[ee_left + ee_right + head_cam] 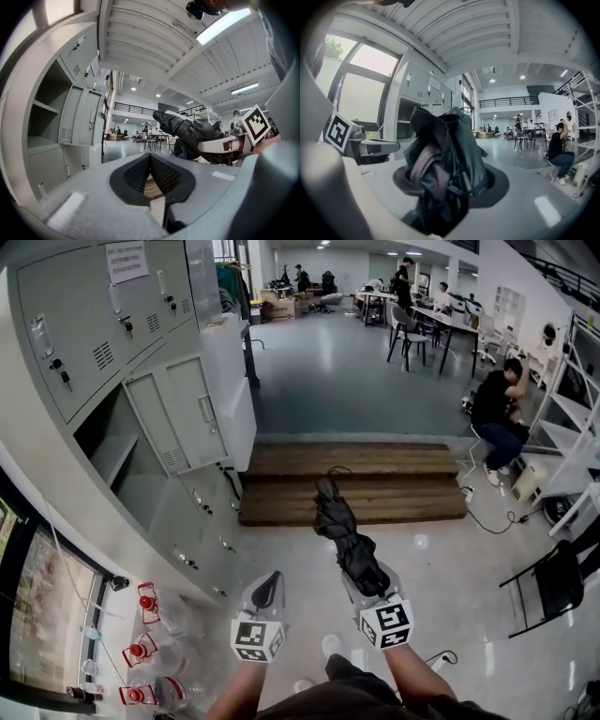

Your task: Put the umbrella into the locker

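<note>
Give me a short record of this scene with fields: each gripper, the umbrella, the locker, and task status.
left gripper: jaws together, nothing held
right gripper: clamped on the folded black fabric umbrella
umbrella direction: points ahead, away from the person
grey metal locker bank: at the person's left
open compartment: door swung open, shelf inside
task status: umbrella not yet in the locker

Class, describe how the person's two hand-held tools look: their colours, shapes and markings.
The left tool and right tool have light grey, smooth bodies. Each carries a white cube printed with black square markers. The left tool's pads are black with a fine mesh texture. No sleeves show on the forearms.
</note>
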A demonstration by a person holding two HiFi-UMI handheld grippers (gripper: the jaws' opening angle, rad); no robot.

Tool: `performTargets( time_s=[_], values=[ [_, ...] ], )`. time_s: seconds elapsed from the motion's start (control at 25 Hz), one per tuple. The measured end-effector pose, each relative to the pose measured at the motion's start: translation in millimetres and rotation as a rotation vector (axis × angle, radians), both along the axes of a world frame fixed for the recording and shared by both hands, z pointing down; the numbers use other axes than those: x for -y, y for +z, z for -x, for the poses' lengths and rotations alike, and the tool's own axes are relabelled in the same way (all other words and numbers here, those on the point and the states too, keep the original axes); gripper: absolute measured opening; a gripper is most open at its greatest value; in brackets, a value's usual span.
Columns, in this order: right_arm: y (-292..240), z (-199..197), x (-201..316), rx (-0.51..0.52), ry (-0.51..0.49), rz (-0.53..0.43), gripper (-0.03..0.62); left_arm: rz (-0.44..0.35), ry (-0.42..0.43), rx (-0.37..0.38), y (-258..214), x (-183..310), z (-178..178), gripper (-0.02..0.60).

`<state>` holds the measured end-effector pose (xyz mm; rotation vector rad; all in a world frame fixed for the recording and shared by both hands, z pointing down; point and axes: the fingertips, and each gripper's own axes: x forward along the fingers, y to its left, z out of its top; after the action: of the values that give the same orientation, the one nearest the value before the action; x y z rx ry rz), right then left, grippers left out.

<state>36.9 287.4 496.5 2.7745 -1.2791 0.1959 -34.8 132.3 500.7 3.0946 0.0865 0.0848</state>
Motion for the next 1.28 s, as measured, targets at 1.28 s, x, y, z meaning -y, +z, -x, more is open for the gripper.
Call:
performTargets(
  time_s=[1.28],
  values=[
    [21,-164,125,0.017,-0.340,0.037,0.227,-0.060,-0.272,0.084,10,88,-147,0.005]
  ],
)
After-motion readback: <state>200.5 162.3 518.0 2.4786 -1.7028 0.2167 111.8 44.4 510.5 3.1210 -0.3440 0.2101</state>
